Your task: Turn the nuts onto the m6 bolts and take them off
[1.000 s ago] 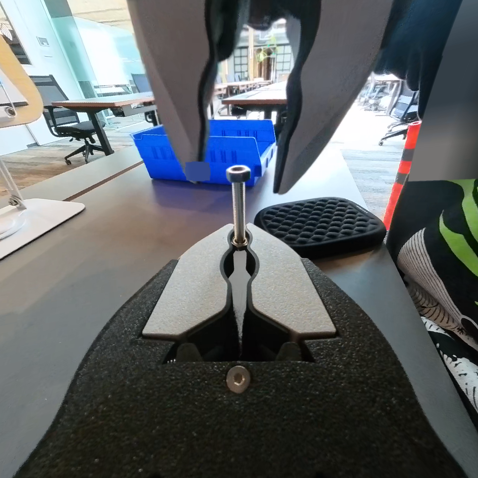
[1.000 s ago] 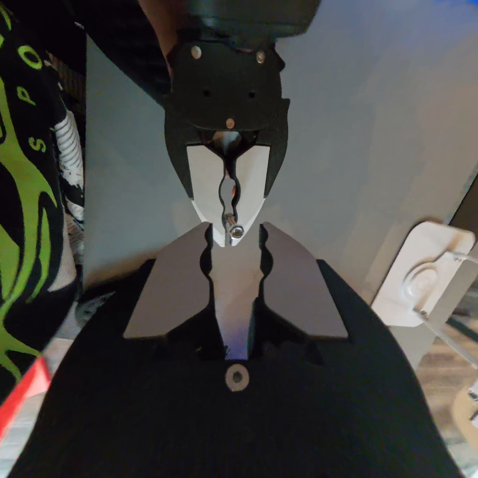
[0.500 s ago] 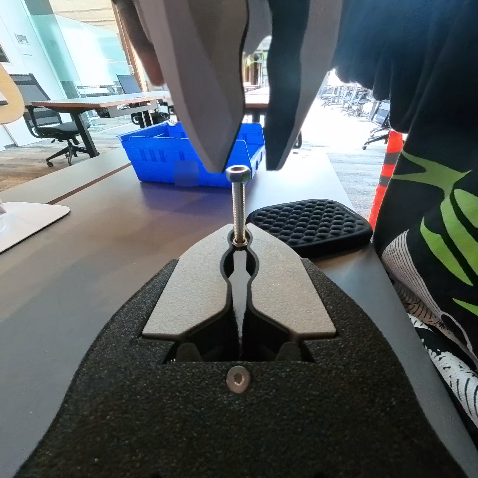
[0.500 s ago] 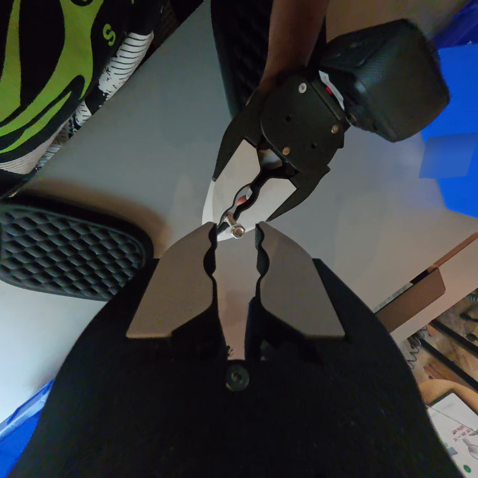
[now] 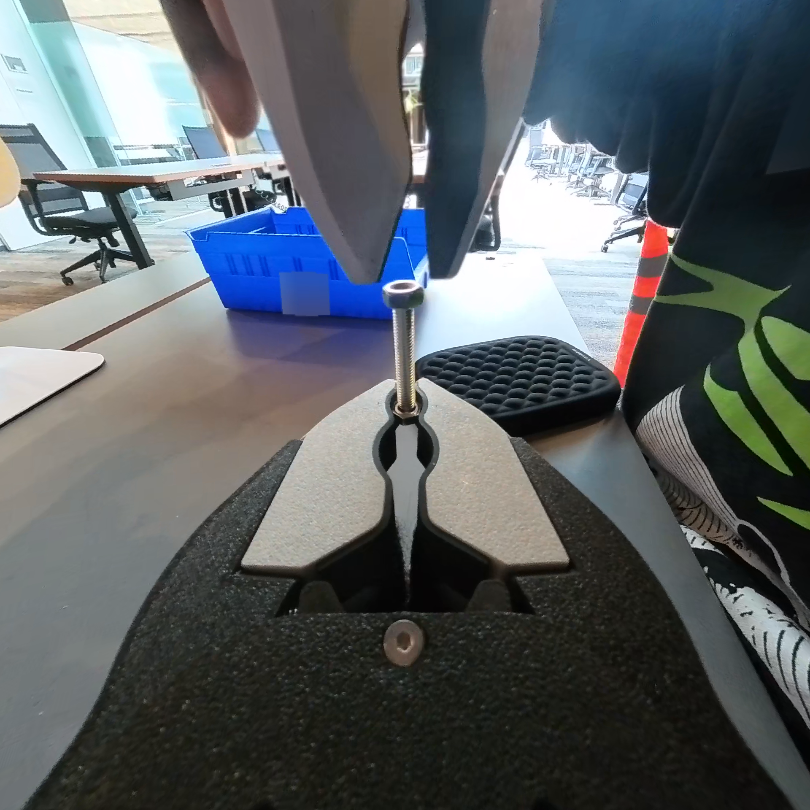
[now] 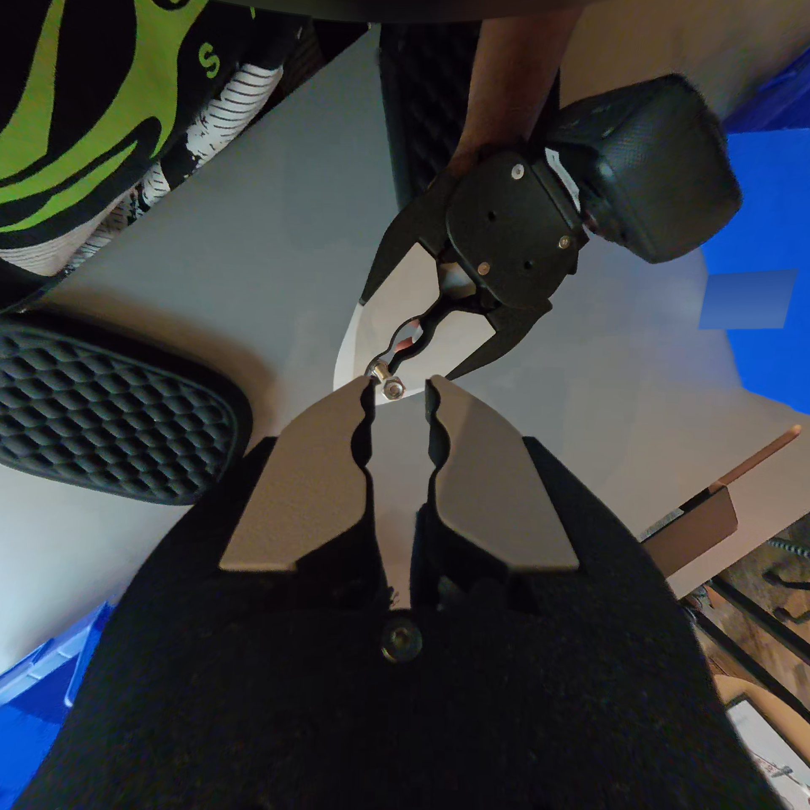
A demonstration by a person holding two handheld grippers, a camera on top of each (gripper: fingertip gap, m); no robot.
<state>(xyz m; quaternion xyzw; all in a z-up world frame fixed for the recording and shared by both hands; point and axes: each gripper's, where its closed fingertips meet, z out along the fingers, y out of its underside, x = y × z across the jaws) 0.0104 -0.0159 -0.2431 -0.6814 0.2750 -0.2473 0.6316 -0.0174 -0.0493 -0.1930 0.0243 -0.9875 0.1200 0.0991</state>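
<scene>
Clamping the lower end of the bolt point(image 5: 404, 350), the left claw point(image 5: 405, 405) is holding it upright, both pads pressing at a nut point(image 5: 406, 408) seated in the front notch. The bolt's socket head point(image 5: 403, 294) is standing free at 12 o'clock from that claw. The right claw point(image 5: 405, 274) is hanging directly above the head, its fingers parted and gripping nothing; in its own view the head point(image 6: 393, 389) is lying just off its left fingertip point(image 6: 367, 385), not yet between the pads.

Judging from this, the step in hand is taking hold of the head so that bolt and nut can be turned against each other. The next move is calling for the right claw to drop a little, centre on the head, and close squarely before twisting.

Around them, the dark surface point(image 5: 131, 438) is lying open toward 9 o'clock. A blue bin point(image 5: 263, 271) is sitting beyond at 11 o'clock, a black honeycomb pad point(image 5: 517, 381) is lying near at 2 o'clock, and the surface's edge and the person's shirt point(image 5: 723, 350) are crowding 3 o'clock.
</scene>
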